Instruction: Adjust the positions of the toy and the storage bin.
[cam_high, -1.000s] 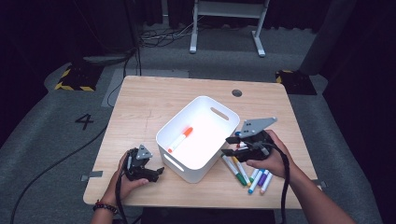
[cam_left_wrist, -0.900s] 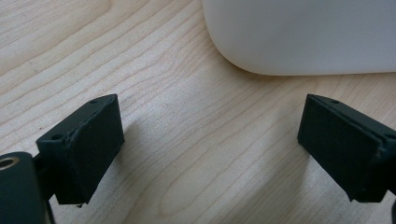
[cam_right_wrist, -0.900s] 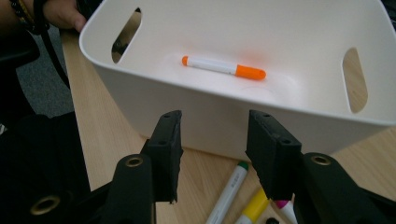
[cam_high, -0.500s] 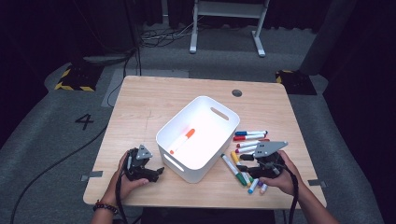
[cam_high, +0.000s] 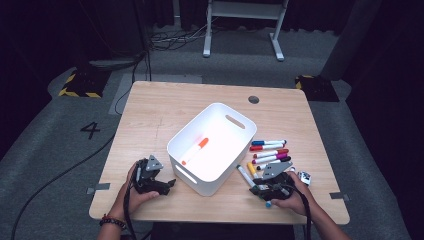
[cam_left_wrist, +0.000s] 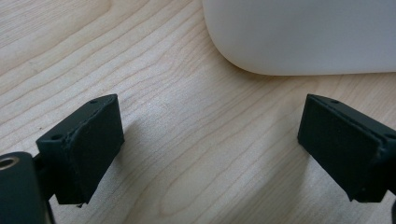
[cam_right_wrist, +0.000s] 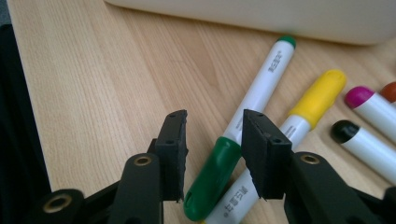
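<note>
Right gripper (cam_right_wrist: 212, 154) held low, jaws closing astride the green-capped white marker (cam_right_wrist: 243, 135), not yet clamped; marker's long axis runs near-to-far toward the white plastic bin (cam_right_wrist: 280, 18).

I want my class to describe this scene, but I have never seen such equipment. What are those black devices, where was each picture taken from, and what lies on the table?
A person sits at a wooden table holding a hand-operated grasping tool in each hand. The high view looks down from above; each of the other two comes from a camera riding on one tool, looking along its black jaws. The left tool rests beside a white plastic bin, jaws wide open over bare wood. In the bin lies an orange-capped marker. More markers lie right of the bin. The right tool has its jaws on either side of the green-capped marker; they have just been closing, with gaps showing, so nothing is gripped yet. Beside it lies a yellow-capped marker.
</note>
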